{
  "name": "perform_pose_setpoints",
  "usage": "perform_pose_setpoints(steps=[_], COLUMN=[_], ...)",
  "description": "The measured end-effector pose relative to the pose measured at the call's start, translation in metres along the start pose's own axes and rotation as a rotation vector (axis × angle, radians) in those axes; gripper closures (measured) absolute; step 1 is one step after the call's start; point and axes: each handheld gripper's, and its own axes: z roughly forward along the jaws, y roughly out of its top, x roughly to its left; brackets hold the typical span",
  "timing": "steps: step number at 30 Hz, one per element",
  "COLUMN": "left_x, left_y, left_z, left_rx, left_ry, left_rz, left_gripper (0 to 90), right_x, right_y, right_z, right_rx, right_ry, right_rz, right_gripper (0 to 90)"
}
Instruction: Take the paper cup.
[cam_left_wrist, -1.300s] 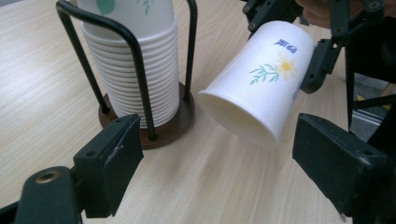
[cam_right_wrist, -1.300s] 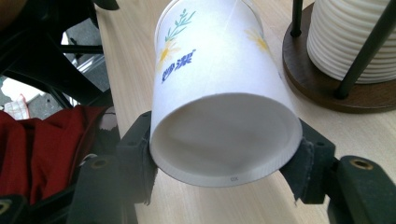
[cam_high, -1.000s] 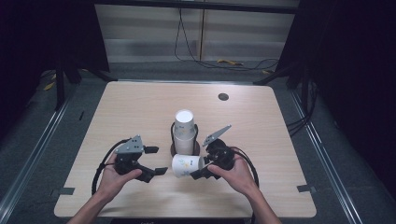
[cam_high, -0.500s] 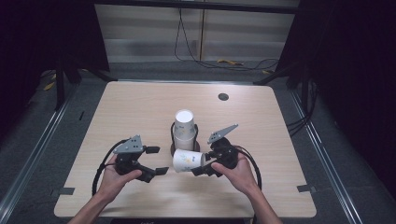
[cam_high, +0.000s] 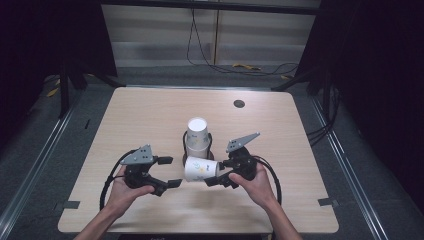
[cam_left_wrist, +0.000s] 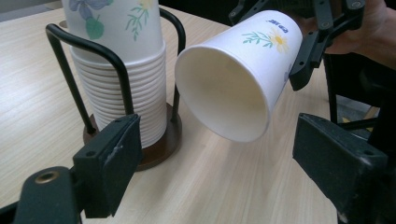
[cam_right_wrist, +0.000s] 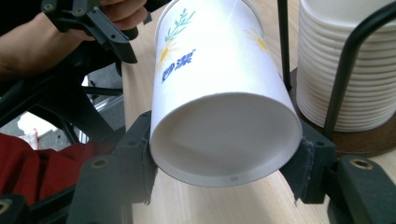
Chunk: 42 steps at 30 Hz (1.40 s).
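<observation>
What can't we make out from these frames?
- Stack of cups: top cut off by the upper edge in the left gripper view; count unclear.
- Wire holder: its far side is hidden behind the stack in the right gripper view.
- Paper cup in the right gripper: print too small in the high view.
- Dark round spot: too small to identify.

The paper cup (cam_right_wrist: 219, 93) bears blue print on its side beside the flower pattern: two Chinese characters, the second apparently 深 (the first too blurred to read). Small letters, seemingly "DK", are embossed on its base rim.
</observation>
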Motion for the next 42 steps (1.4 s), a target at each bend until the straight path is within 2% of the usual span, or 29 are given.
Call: perform_pose_setpoints(steps=[9,16,20,26,28,30,31,32,34,36,39,42], left_x=[-0.002,-0.006,-0.006,-0.005,-0.006,-0.01,-0.011,-0.011,-0.01,-0.008,-0.007,-0.009], left_y=[0.001,0.003,0.004,0.004,0.004,0.006,0.006,0.007,0.007,0.006,0.006,0.008], left_z=[0.0,0.002,0.002,0.002,0.003,0.003,0.003,0.004,0.005,0.004,0.003,0.003], left_rx=[-0.041,-0.082,-0.1,-0.111,-0.102,-0.096,-0.095,-0.096,-0.101,-0.103,-0.126,-0.143], left_ry=[-0.011,-0.046,-0.048,-0.056,-0.079,-0.042,-0.051,-0.062,-0.047,-0.05,-0.066,-0.065], left_rz=[-0.008,-0.01,-0.02,-0.024,-0.022,0.005,0.008,0.001,-0.004,-0.016,-0.055,-0.053], left_gripper=[15.9,15.8,15.7,15.7,15.8,15.7,15.6,15.9,15.6,15.6,15.8,16.2], right_x=[0.002,0.004,0.004,0.005,0.005,0.005,0.005,0.005,0.006,0.007,0.007,0.009], right_y=[0.0,0.001,0.001,0.001,0.001,0.001,0.001,0.001,0.001,0.0,0.001,0.001], right_z=[0.001,-0.003,-0.004,-0.002,-0.002,-0.003,-0.004,-0.004,-0.005,-0.004,-0.001,0.001], right_rx=[-0.057,-0.095,-0.106,-0.114,-0.116,-0.117,-0.117,-0.119,-0.133,-0.14,-0.136,-0.144], right_ry=[0.052,0.067,0.073,0.082,0.064,0.06,0.061,0.057,0.062,0.067,0.067,0.086], right_rz=[-0.02,-0.028,-0.035,-0.045,-0.046,-0.043,-0.045,-0.046,-0.052,-0.057,-0.05,-0.052], right_gripper=[37.1,37.2,37.3,37.3,37.3,37.4,37.4,37.4,37.4,37.4,37.3,37.3])
